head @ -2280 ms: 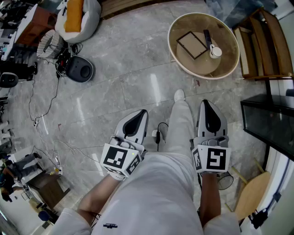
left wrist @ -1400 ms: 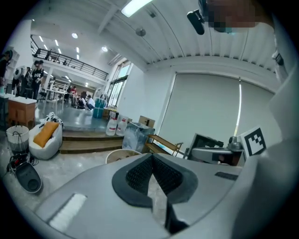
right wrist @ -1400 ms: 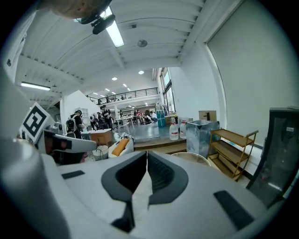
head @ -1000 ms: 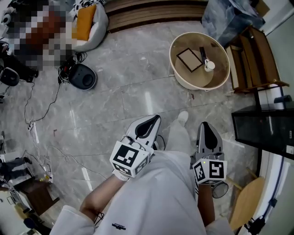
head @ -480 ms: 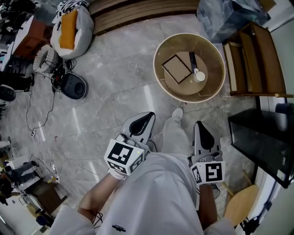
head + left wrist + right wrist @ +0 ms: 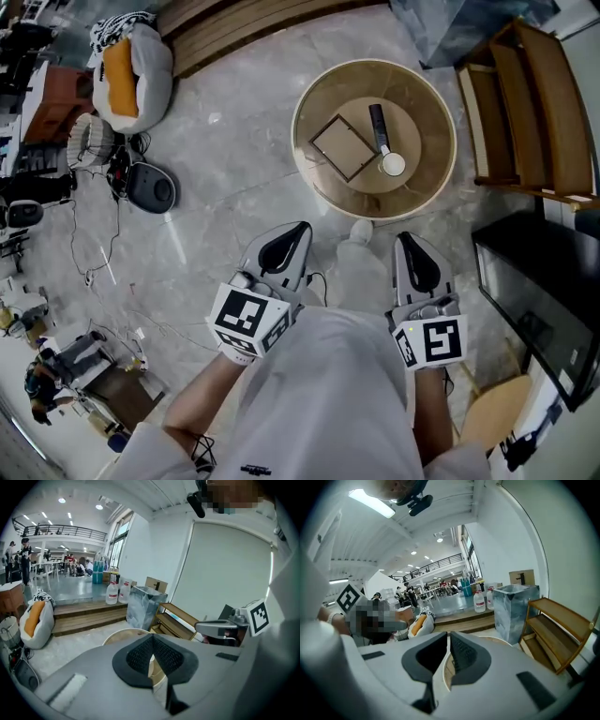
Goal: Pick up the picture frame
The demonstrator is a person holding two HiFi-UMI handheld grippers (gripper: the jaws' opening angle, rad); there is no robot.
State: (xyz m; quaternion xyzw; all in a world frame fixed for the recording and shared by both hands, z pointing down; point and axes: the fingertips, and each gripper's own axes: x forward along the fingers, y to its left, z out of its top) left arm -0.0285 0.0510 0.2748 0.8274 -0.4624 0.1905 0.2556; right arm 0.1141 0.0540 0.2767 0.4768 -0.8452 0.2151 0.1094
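Grey marble floor [image 6: 234, 178]. Round, pale-rimmed counter [image 6: 417, 103], ahead of both tongs. Wooden shelf [image 6: 525, 103], just right of the counter. Left tongs [image 6: 301, 226] and right tongs [image 6: 406, 237]: both clenched on nothing, short of the counter; their cubes bear black-and-white square markers. Picture frame [image 6: 344, 147]: flat on the counter, left of centre, untouched. Black bar [image 6: 377, 125] and small white round item [image 6: 393, 165], just right of the frame.

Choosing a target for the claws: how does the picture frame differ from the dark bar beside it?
The picture frame is square, thin dark border round a tan middle; the dark bar is narrow, solid black. The frame is wider than the bar. Both lie flat on the round table.
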